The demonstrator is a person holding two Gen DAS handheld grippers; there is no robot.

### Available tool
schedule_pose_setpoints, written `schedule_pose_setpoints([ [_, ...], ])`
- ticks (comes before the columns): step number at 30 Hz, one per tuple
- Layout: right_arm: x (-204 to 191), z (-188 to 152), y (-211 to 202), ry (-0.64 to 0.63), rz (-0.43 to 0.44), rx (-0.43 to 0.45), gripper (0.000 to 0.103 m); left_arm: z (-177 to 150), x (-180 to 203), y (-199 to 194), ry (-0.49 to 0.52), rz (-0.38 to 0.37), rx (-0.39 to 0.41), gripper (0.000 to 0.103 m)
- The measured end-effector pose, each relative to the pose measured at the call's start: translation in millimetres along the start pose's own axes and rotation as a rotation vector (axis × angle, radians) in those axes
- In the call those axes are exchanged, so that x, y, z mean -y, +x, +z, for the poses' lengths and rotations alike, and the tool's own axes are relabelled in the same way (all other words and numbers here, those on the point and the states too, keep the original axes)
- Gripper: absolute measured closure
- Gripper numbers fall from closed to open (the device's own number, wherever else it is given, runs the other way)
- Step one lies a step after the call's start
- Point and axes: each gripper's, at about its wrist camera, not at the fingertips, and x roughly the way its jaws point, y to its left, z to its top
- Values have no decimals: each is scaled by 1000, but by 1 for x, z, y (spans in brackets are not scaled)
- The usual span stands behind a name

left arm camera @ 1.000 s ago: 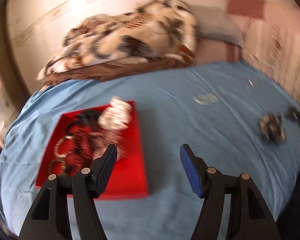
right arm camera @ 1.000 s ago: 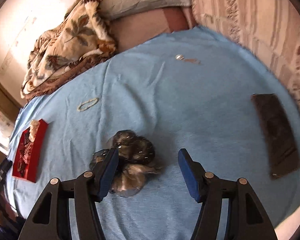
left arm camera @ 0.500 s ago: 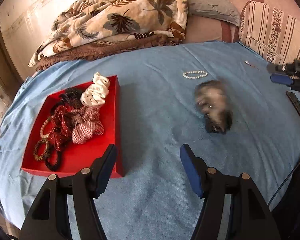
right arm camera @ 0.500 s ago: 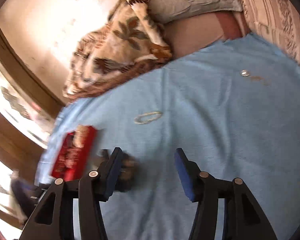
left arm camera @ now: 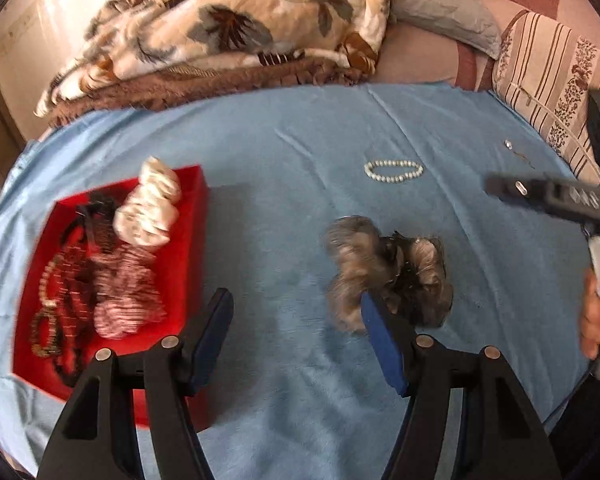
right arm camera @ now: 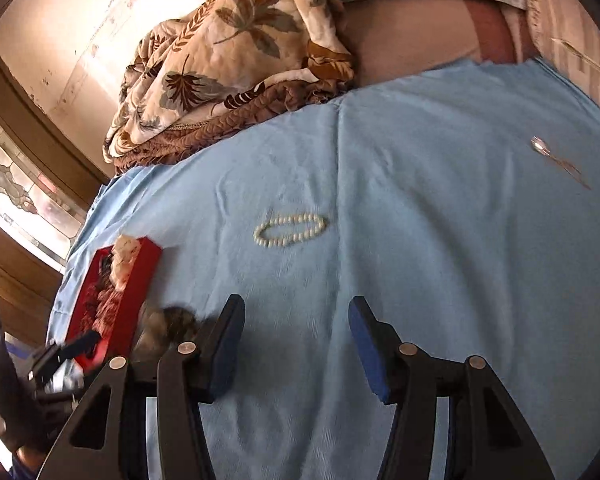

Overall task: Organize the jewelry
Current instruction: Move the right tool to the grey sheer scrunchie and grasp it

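Left wrist view first — what do you make of it?

— The grey-brown scrunchie bundle [left arm camera: 384,272] now lies loose on the blue bedspread [left arm camera: 300,152], about mid-bed, just right of the red tray [left arm camera: 192,248]. A second ago it sat between the right gripper's fingers, well over toward the right side of the bed; half a second ago it was a blur in the middle. So it was flicked or dropped across, and nobody holds it now.

— And the grippers?

— Left gripper [left arm camera: 296,336] stands wide and empty; its right finger is just in front of the bundle. Right gripper [right arm camera: 296,344] is also wide and empty, pointing at the pearl bracelet [right arm camera: 290,230].

— Where is everything else?

— The tray sits near the left edge of the bed, already carrying the white scrunchie [left arm camera: 150,204], a red striped one and dark bead strings. The bracelet lies alone further toward the head of the bed, and a small silver piece [right arm camera: 540,146] near the right edge.

— Meaning for the task?

— I'd judge the bundle is now within the left hand's reach, one short lift from the tray. Bracelet and silver piece remain.
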Motion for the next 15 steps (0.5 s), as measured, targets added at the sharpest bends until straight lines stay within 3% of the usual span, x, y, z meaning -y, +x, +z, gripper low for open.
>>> schedule_pose_setpoints([
  [5, 7, 26, 44, -1, 35, -30, 49, -1, 3, 20, -38, -56, -13, 37],
  [10, 7, 28, 60, -16, 72, -97, 50, 10, -3, 37, -108, -119, -39, 37],
  [15, 8, 20, 47, 21, 138, -122, 50, 18, 18, 68, -157, -303, -113, 37],
])
